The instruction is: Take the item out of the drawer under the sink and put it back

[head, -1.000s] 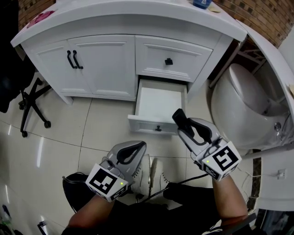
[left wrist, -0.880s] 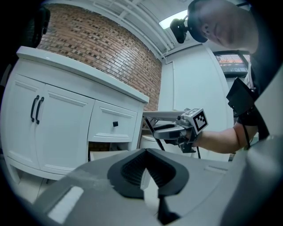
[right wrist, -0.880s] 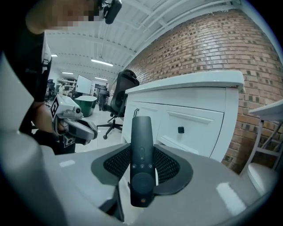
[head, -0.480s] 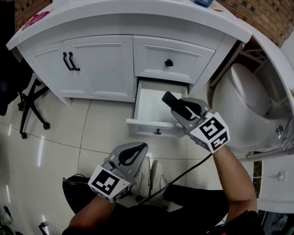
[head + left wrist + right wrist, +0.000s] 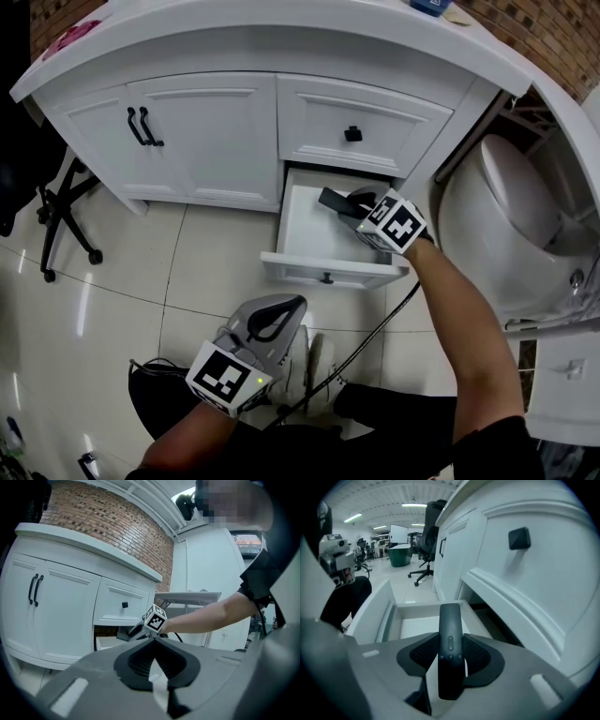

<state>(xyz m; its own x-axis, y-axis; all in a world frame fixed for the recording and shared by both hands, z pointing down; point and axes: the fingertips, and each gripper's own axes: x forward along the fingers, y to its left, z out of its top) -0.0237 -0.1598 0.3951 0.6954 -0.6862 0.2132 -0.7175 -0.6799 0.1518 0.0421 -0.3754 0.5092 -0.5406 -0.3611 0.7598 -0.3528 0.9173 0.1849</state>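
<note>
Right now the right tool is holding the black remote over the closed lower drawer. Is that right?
Not quite. The lower drawer is open, pulled out toward the person, as the head view shows. The rest stands: the right tool holds the black remote over it.

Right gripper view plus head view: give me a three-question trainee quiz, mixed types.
1. True or false: the right gripper is empty.
2. Pick one: the remote is held over A) the open drawer, B) the floor tiles, C) the countertop.
3. Fill in: the upper drawer with the black knob is ___ (open or shut).

Key: 1 false, it is shut on the remote. 2 A. 3 shut.
</note>
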